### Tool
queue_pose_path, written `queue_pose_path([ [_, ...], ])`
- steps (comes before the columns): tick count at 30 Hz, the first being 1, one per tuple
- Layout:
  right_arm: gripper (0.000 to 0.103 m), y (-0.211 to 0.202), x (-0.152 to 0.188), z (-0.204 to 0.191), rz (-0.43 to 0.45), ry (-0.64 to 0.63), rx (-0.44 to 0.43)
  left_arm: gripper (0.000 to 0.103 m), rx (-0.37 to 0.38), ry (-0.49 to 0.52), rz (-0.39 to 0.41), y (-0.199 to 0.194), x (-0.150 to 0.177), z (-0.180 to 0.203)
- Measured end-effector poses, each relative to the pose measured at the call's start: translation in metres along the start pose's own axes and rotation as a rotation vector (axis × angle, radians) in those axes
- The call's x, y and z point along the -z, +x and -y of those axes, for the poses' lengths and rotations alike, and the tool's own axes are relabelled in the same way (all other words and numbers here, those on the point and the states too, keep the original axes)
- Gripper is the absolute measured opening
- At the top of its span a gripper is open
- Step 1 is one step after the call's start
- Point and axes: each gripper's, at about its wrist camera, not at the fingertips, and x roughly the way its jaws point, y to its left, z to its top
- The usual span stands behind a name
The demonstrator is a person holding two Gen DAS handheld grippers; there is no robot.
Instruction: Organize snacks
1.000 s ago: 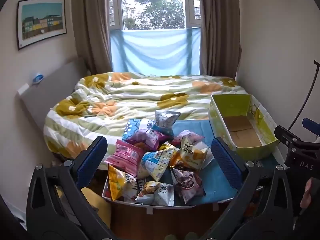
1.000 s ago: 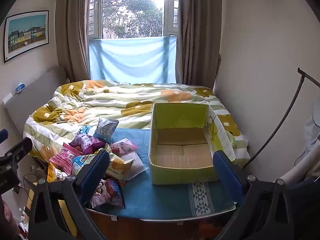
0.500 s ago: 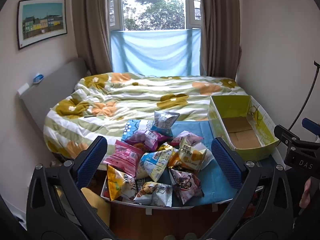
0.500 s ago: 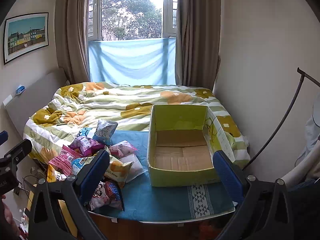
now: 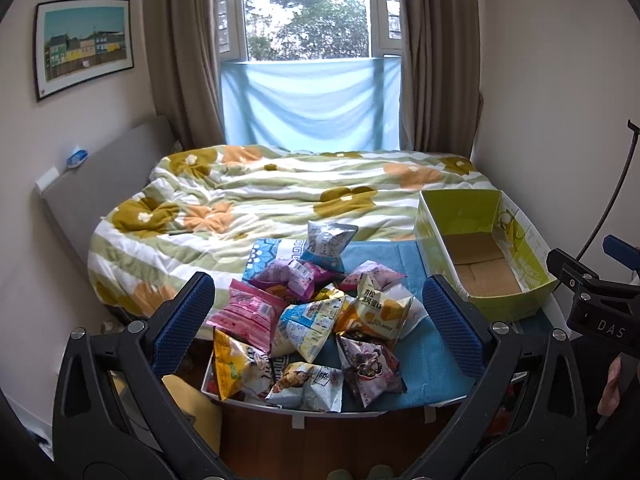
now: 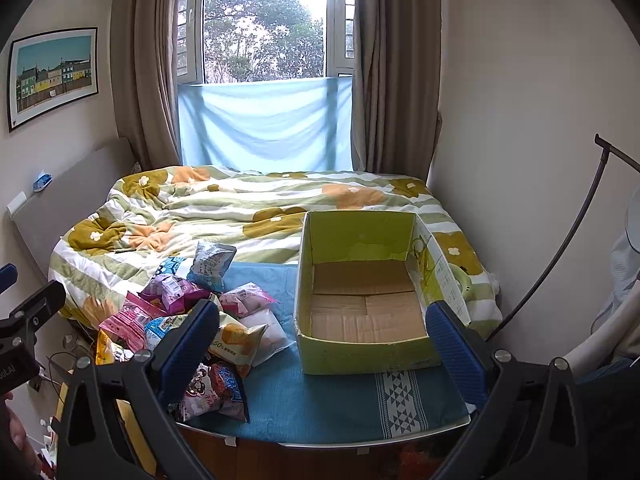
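Observation:
A pile of several snack bags (image 5: 316, 308) lies on the left part of a table covered with a blue cloth (image 5: 424, 360). It also shows in the right wrist view (image 6: 192, 320). An empty yellow-green cardboard box (image 6: 366, 296) stands on the right part of the cloth, open at the top; it also shows in the left wrist view (image 5: 480, 256). My left gripper (image 5: 318, 320) is open and empty, held back from the pile. My right gripper (image 6: 324, 344) is open and empty, in front of the box's near left corner.
A bed with a flowered quilt (image 5: 280, 200) lies right behind the table. A wall (image 6: 520, 120) and a black curved stand (image 6: 580, 232) are on the right. The table's near edge (image 6: 320, 444) is below my grippers.
Both views have shifted slightly; the table and box sit a little lower and nearer. Nothing on the table has moved and both grippers stay open.

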Motion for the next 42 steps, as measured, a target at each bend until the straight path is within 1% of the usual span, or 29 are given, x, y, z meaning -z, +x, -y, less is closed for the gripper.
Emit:
queue_pose_path([
  [42, 0.103, -0.0051, -0.0001, -0.0063, 0.004, -0.002, -0.004, 0.102, 0.001, -0.004, 0.000, -0.0041, 0.0027, -0.0065],
])
